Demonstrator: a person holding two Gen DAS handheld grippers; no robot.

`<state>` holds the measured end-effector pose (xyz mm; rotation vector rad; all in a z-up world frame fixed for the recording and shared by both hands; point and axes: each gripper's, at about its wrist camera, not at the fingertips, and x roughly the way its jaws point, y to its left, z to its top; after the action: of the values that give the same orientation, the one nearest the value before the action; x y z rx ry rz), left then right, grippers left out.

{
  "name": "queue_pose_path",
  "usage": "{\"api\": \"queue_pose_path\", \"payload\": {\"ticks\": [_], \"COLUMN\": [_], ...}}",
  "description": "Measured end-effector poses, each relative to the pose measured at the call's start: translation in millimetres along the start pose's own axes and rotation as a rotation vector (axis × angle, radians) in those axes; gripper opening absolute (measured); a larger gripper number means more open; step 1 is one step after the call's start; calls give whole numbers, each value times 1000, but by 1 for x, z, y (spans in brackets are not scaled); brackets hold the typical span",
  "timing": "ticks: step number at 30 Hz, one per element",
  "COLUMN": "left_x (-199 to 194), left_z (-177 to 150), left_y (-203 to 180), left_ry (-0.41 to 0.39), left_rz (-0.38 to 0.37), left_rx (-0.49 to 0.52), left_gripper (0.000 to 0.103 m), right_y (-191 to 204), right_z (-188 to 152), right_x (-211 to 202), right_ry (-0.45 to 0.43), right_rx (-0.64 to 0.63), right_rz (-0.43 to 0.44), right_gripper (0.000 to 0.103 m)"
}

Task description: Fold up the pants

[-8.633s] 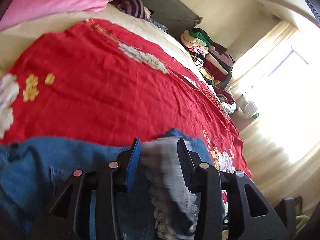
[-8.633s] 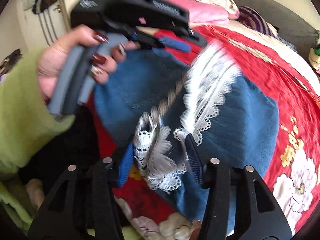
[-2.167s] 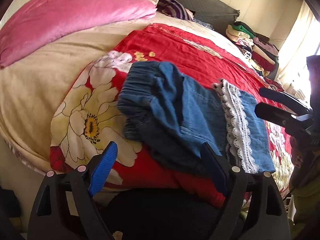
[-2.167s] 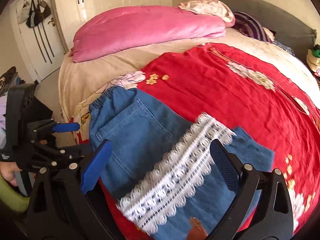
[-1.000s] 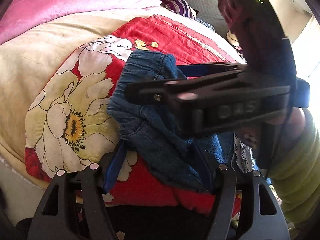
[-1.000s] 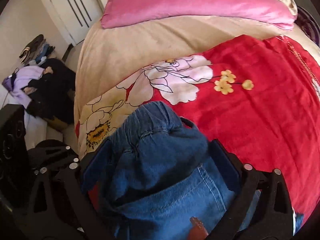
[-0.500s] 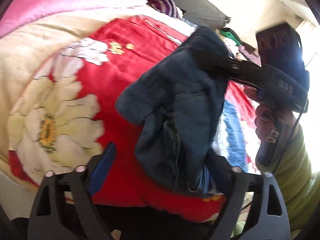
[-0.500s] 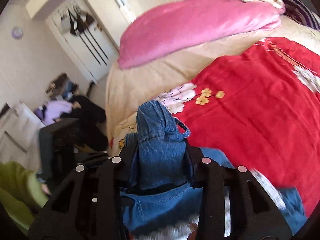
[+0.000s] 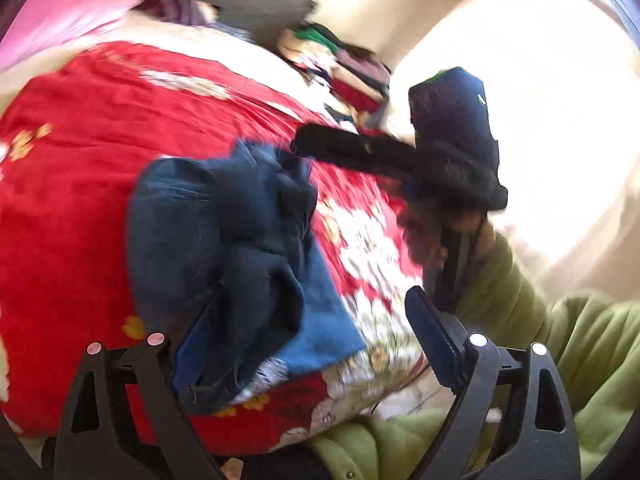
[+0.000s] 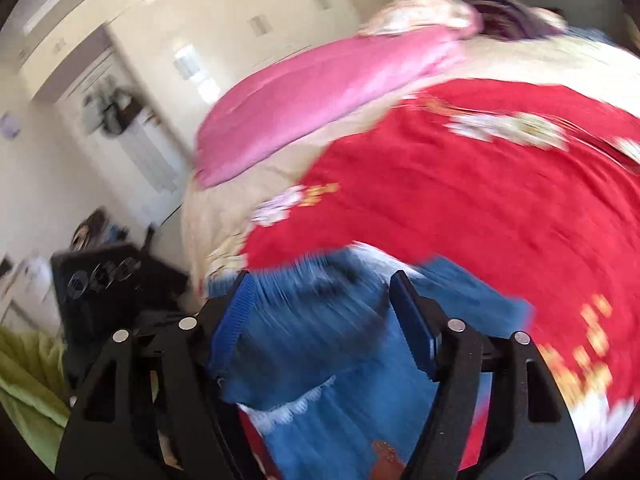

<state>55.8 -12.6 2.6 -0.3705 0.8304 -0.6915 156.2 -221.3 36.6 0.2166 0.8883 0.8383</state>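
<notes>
Your left tool (image 9: pixel 312 340) is spread wide, gripping nothing, though the denim pants (image 9: pixel 224 240) bunch up right against its left finger (image 9: pixel 196 344) and spill into the gap between the fingers. Your right tool (image 10: pixel 324 320) is parted about halfway; blurred blue denim (image 10: pixel 312 320) fills the space between the pads, but motion blur stops me saying whether the pads actually pinch it, so grip there is cannot-tell. The pants sit at the near edge of the bed, on the red floral bedspread (image 9: pixel 80 140), folded into a thick lump with a strip of white lace trim (image 10: pixel 296 404) peeking out low down. From the left wrist view, the bundle's long axis seems to run away from you, from the left tool's fingers up toward the tip of the right tool (image 9: pixel 320 146), which reaches in from the right and meets the far end of the denim. So the left tool is nearer the near end and the right tool nearer the far end; any next fold likely brings those ends together along that line. Further back: pink duvet (image 10: pixel 320 92), then the stacked clothes (image 9: pixel 340 64) by the bright window, wardrobe doors (image 10: pixel 160 80) in the right wrist view.
</notes>
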Motion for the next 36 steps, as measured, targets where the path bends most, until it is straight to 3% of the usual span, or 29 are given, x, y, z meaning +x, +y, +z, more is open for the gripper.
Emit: {"api": "queue_pose_path", "payload": {"ticks": [3,5,8,13,16,21,23,26,28,32,35,36], "left_x": [25,45,54,47,27,-15,-15,-12,6,30,35,33], "left_z": [-8,-16,-28,-30,-21,-1,3,4,2,-19,-31,-32], "left_y": [-7,-7,-9,-13,-14,7,18,20,19,9,4,5], "left_ry": [84,147,193,181,137,18,30,44,81,179,201,199], "left_rz": [38,123,191,188,181,295,347,340,366,381,406,402], "left_rx": [33,64,89,108,117,49,14,2,34,118,163,161], "left_gripper": [89,89,89,89,89,86,55,28,20,17,17,17], "right_y": [-16,-19,-22,-44,-41,-29,-21,-6,2,10,6,6], "right_z": [-19,-30,-46,-62,-59,-35,-24,1,10,20,16,11], "right_x": [-14,-13,1,35,28,-6,-6,19,36,73,94,102], "right_ry": [-8,11,74,237,226,87,71,94,123,203,281,321], "right_rx": [55,79,84,131,113,82,37,-56,-106,-177,-199,-206], "right_rz": [-76,-84,-109,-286,-301,-226,-227,-218,-220,-226,-227,-220], "right_gripper": [66,66,66,66,68,70,70,66,40,36,36,31]}}
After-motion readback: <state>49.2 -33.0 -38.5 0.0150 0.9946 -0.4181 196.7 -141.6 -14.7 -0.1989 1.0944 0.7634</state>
